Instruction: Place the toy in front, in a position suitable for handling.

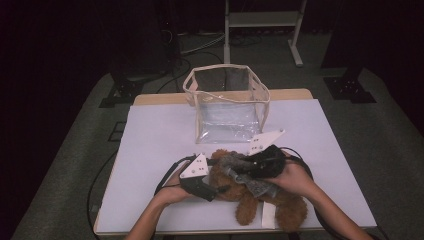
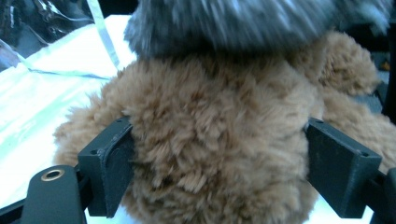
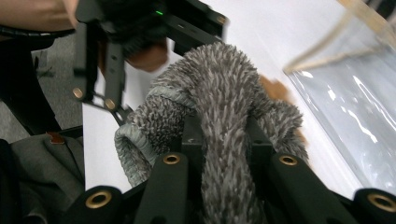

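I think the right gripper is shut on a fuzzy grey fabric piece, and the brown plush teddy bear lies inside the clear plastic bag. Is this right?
Not quite. The brown plush teddy bear lies on the white table, in front of the clear plastic bag, not inside it, as the high view shows. The right gripper is indeed shut on the fuzzy grey fabric piece.

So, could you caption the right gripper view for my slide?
Right gripper shut on grey fuzzy garment, clear bag beyond.

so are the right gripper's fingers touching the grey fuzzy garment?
Touching. The right gripper view shows the right gripper with its fingers pinched shut on a fold of the grey fuzzy garment.
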Demonstrator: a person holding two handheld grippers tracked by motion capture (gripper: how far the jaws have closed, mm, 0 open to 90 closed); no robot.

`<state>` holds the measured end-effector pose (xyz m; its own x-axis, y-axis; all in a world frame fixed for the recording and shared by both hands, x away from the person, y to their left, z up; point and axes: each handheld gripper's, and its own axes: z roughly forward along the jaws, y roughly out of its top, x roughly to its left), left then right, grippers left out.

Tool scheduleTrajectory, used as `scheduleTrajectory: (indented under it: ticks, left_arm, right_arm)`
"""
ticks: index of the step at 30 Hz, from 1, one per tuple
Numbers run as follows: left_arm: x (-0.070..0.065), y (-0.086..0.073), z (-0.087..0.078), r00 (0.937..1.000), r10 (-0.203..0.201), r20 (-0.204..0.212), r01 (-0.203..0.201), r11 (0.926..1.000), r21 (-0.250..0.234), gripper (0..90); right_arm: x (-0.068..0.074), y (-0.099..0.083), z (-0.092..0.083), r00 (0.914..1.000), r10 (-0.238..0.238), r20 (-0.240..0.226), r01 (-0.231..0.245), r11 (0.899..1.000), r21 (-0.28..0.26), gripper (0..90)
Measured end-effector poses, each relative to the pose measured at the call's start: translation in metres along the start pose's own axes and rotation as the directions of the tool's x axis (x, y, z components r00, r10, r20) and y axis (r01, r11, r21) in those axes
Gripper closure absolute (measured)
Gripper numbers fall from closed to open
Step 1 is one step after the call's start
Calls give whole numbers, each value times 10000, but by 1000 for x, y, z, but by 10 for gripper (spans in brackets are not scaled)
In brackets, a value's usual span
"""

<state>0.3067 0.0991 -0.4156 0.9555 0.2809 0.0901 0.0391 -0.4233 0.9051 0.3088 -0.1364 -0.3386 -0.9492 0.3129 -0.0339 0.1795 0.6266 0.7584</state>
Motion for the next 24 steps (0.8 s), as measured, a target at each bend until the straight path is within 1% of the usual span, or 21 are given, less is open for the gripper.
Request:
scheduleTrajectory:
  ticks: [1,4,5,6,7,8,9,12,13,14,16,17,18,20,23,24]
  left_arm:
    - [1,1,0,10000,-80,19,80,9999,-89,172]
    - [2,0,-4,9999,-109,-7,109,9998,-160,182]
    - [2,-1,-6,10000,-83,-49,82,9998,-152,182]
    - [2,-1,-7,9999,-130,-77,128,9998,-168,182]
    - [3,-3,-11,9997,-159,-159,156,9998,-151,182]
    - [3,-3,-11,9997,-159,-159,156,9998,-151,182]
    - [4,-3,-13,9996,-178,-213,174,9997,-165,182]
    - [5,-3,-18,9994,-179,-287,174,9997,-163,181]
    - [6,-3,-20,9993,-219,-318,213,9996,-196,179]
    - [7,-3,-22,9992,-263,-307,257,9995,-206,179]
    - [8,-4,-26,9987,-310,-413,302,9994,-192,170]
    - [9,-4,-27,9984,-402,-397,393,9989,-253,171]
    - [9,-5,-28,9985,-421,-360,413,9989,-235,171]
    - [9,-7,-26,9985,-441,-311,436,9989,-162,172]
    - [9,-8,-21,9989,-406,-232,405,9992,-44,172]
    - [8,-8,-19,9991,-391,-143,391,9992,-15,173]
  right_arm:
    - [2,4,7,9999,-120,-47,121,9999,87,749]
    - [0,4,10,9999,-154,-44,155,9997,177,749]
    - [-4,1,5,10000,-56,62,54,9997,232,749]
    - [-4,1,5,10000,-56,62,54,9997,232,749]
    - [-8,-4,-1,9996,37,297,-47,9994,345,749]
    - [-8,-4,-1,9996,37,297,-47,9994,345,749]
    - [-13,-10,-6,9985,292,454,-309,9988,373,749]
    - [-14,-10,-7,9981,424,442,-436,9987,263,748]
    - [-12,-6,-4,9990,247,370,-255,9994,233,748]
    - [-12,-6,-4,9990,247,370,-255,9994,233,748]
    - [-9,1,1,9996,35,266,-42,9997,240,748]
    - [-9,9,8,9999,-55,118,53,9998,201,748]
    - [-9,9,8,9999,-55,118,53,9998,201,748]
    - [-9,16,16,9999,-114,-19,115,9997,234,748]
    - [-9,22,30,9986,-154,-503,170,9993,332,745]
    - [-9,21,29,9987,-91,-509,110,9992,376,745]
